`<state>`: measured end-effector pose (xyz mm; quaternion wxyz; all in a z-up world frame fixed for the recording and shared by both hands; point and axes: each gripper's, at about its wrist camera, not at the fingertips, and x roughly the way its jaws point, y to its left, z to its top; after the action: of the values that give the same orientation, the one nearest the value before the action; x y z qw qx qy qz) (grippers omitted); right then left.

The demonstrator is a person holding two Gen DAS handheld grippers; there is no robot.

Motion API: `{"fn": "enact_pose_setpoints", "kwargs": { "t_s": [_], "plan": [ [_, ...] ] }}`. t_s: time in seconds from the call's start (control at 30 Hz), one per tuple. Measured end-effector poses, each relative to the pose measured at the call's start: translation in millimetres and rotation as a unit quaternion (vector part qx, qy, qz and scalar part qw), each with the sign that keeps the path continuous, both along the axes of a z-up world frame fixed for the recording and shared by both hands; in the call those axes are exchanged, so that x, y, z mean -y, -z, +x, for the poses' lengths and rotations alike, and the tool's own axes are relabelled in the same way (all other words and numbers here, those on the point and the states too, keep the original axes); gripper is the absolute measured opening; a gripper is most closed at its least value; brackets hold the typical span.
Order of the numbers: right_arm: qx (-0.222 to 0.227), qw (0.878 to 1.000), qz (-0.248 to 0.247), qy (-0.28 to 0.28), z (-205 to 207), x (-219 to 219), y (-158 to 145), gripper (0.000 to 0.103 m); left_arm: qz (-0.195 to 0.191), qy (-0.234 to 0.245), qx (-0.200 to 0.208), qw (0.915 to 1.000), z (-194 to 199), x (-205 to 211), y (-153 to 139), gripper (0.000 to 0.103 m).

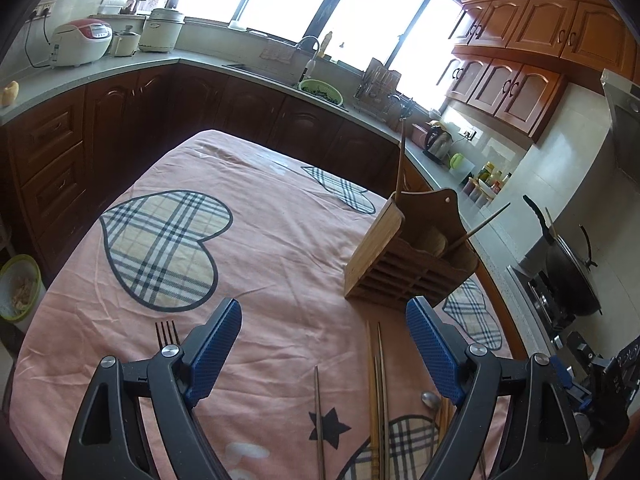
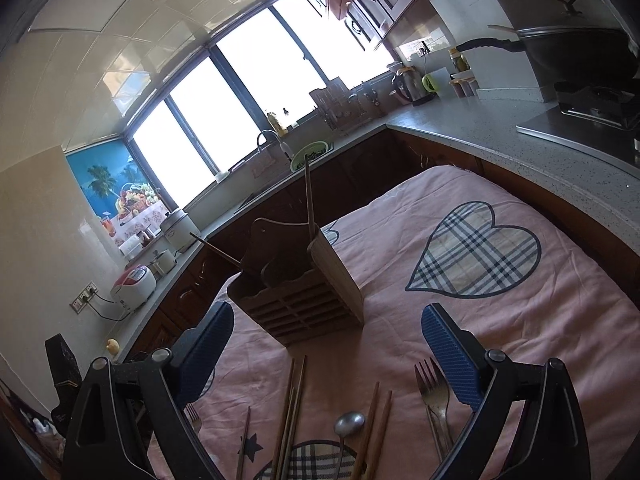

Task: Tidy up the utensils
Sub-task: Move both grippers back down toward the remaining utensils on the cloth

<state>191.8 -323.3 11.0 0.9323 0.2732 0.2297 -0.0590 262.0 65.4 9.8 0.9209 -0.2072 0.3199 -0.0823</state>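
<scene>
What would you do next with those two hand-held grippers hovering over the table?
Probably lower the right hand-held gripper onto the spoon lying on the pink cloth and close on it. Both the right and the left hand-held gripper are open and empty, loose chopsticks and forks lie beside it, and the wooden holder already has two sticks.

No text, brand, number or sign can be read in either view. The rice cooker [image 1: 82, 42] has a panel on its lid, but any print there is too small and blurred.
</scene>
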Motion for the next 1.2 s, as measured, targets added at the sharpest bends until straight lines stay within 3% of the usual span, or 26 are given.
{"fn": "enact_pose_setpoints", "kwargs": {
  "t_s": [0.47, 0.87, 1.0, 1.2],
  "plan": [
    [-0.039, 0.999, -0.006, -0.019, -28, -21, 22, 0.095, 0.01, -0.005, -0.043, 0.999, -21, -6, 9, 0.085],
    [-0.058, 0.998, -0.015, -0.033, -23, -30, 30, 0.094, 0.035, 0.01, -0.066, 0.9972, -11, 8, 14, 0.085],
    [-0.072, 0.996, -0.019, -0.043, -14, -35, 38, 0.087, 0.051, 0.019, -0.084, 0.995, -1, 16, 21, 0.084],
    [-0.101, 0.992, -0.026, -0.065, 9, -46, 52, 0.069, 0.077, 0.039, -0.109, 0.9903, 16, 31, 32, 0.083]
  ]
}}
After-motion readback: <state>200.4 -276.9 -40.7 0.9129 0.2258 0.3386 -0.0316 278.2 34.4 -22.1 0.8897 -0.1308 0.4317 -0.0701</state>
